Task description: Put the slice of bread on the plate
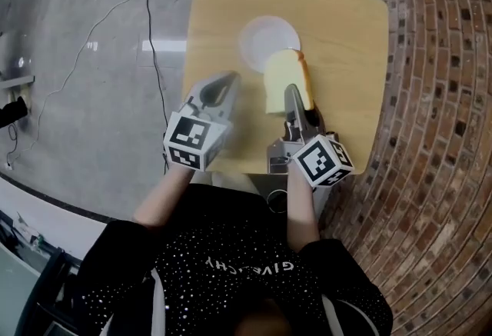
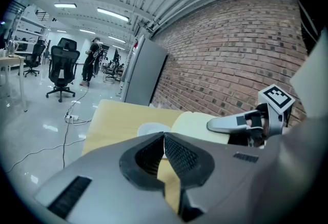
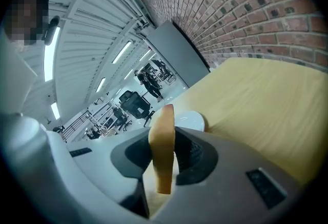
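This is an open-plan office or lab workspace. Beyond the left jaws, black swivel chairs (image 2: 62, 68) stand on a glossy grey floor (image 2: 31, 125) under strip lights (image 2: 115, 14). A brick wall (image 2: 225, 59) runs to their right, and cables (image 1: 149, 27) trail leftward, beside the wooden desk (image 1: 223, 11).

Pale yellow bread (image 1: 286, 81), white plate (image 1: 260, 36), tan table (image 1: 350, 27), red-brown brick wall (image 1: 442, 96).

The head view looks steeply down on the table (image 1: 346, 27); both gripper views look low along their jaws across it, apparently toward the same plate (image 1: 265, 36).
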`<action>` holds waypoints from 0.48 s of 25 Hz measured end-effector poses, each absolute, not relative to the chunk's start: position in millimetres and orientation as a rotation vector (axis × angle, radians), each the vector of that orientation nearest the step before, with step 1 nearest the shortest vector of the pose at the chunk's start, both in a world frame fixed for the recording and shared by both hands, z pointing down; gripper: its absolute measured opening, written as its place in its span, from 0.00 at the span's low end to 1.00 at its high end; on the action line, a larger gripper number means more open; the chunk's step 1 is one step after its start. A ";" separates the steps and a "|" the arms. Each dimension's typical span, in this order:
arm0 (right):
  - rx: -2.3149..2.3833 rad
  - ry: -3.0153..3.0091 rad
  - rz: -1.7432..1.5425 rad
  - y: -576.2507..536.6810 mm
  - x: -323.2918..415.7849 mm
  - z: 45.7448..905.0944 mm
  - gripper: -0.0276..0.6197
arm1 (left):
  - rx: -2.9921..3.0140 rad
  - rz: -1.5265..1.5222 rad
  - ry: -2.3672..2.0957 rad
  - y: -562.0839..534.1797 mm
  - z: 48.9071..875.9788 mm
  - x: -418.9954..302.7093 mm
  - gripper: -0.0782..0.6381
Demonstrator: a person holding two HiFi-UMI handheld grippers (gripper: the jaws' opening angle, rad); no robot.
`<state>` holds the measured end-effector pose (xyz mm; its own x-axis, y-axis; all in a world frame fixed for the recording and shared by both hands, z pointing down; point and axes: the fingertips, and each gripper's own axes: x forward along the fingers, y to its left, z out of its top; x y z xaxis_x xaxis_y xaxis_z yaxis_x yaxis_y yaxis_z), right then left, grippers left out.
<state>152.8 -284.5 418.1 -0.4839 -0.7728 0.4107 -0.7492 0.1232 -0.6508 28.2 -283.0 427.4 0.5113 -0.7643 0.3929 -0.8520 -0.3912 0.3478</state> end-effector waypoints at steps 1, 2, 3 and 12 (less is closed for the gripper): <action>-1.568 2.338 -1.322 -290.9 149.1 421.2 0.19 | 2.237 0.223 -1.330 -287.4 431.6 25.6 0.13; -1.555 2.343 -1.321 -297.4 145.5 423.9 0.19 | 2.226 0.212 -1.339 -291.8 435.4 23.2 0.13; -1.544 2.349 -1.316 -303.6 142.5 426.1 0.19 | 2.215 0.197 -1.347 -296.1 438.5 21.5 0.13; -1.471 2.344 -1.264 -352.1 126.0 435.7 0.19 | 2.209 0.062 -1.394 -329.8 448.0 22.6 0.13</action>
